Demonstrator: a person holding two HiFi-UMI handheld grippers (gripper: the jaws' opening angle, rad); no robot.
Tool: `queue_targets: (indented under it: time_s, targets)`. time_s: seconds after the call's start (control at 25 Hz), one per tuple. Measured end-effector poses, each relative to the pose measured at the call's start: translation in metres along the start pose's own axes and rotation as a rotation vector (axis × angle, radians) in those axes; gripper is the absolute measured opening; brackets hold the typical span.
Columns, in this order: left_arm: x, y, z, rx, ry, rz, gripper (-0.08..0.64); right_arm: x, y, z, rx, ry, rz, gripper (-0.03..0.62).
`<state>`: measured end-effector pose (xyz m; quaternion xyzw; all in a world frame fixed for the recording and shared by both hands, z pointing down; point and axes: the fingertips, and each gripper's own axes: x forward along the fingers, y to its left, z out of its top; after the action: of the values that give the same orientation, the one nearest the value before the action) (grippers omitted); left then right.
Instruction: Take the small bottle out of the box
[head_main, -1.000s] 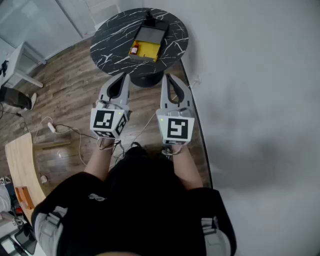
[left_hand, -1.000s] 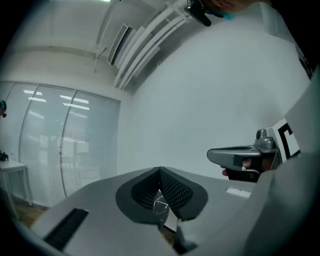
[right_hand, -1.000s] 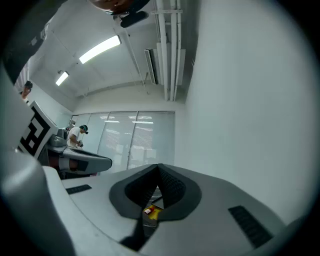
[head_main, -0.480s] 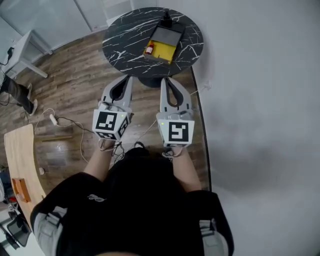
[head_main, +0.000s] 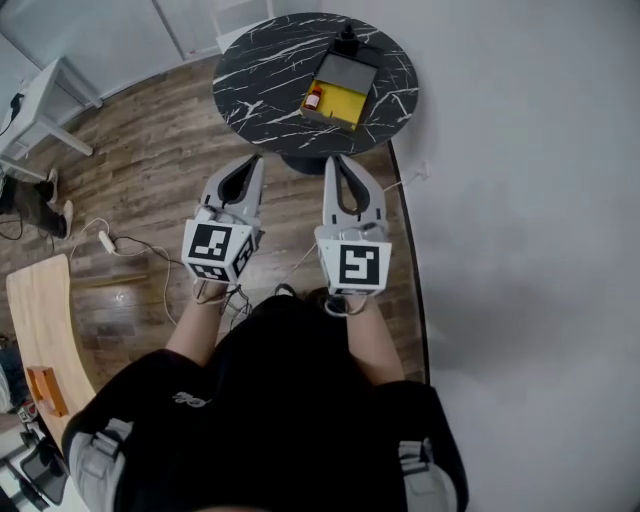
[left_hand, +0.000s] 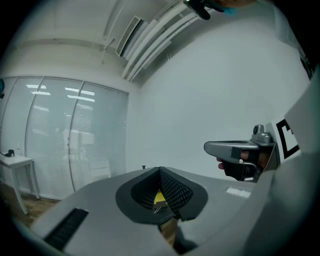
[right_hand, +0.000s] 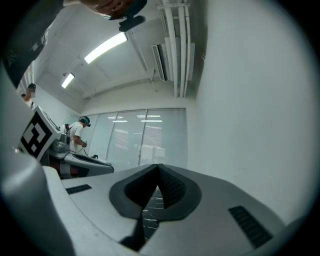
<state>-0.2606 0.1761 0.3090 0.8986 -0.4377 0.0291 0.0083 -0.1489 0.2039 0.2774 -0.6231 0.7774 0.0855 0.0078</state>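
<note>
A small red bottle (head_main: 313, 99) stands in the yellow inside of an open box (head_main: 345, 102), whose grey lid (head_main: 347, 72) lies back, on a round black marble table (head_main: 260, 85). My left gripper (head_main: 256, 160) and right gripper (head_main: 332, 160) are held side by side over the wood floor, short of the table, both pointing at it. Both are shut with nothing between the jaws. In the left gripper view the closed left gripper (left_hand: 160, 170) lets a strip of the yellow box (left_hand: 159, 197) show through. Through the closed right gripper (right_hand: 159, 167), a strip of marble (right_hand: 149, 212) is visible.
A white wall runs along the right. A white side table (head_main: 40, 110) stands at the left, cables and a power strip (head_main: 105, 255) lie on the floor, and a wooden desk (head_main: 40, 330) is at the lower left. Another person (right_hand: 77, 132) stands far off.
The table and box have shifted to the right in the head view. Both grippers stay shut and side by side.
</note>
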Motion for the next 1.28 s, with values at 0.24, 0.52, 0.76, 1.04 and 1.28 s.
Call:
queue_targets:
  time_s: [0.24, 0.52, 0.76, 1.04, 1.28]
  targets:
    - [0.023, -0.002, -0.017, -0.026, 0.039, -0.033, -0.003, 0.012, -0.011, -0.020, -0.001, 0.049, -0.010, -0.005]
    - [0.084, 0.010, -0.027, -0.020, 0.083, -0.033, -0.003, 0.058, -0.048, -0.044, 0.044, 0.063, -0.009, -0.005]
    - [0.153, 0.018, -0.036, 0.003, 0.147, -0.017, -0.003, 0.108, -0.096, -0.068, 0.053, 0.095, 0.017, -0.005]
    - [0.226, 0.016, -0.068, -0.031, 0.270, -0.004, -0.003, 0.154, -0.143, -0.103, 0.098, 0.148, 0.092, -0.005]
    - [0.259, 0.017, -0.108, -0.046, 0.392, 0.028, -0.003, 0.176, -0.156, -0.138, 0.120, 0.211, 0.187, -0.005]
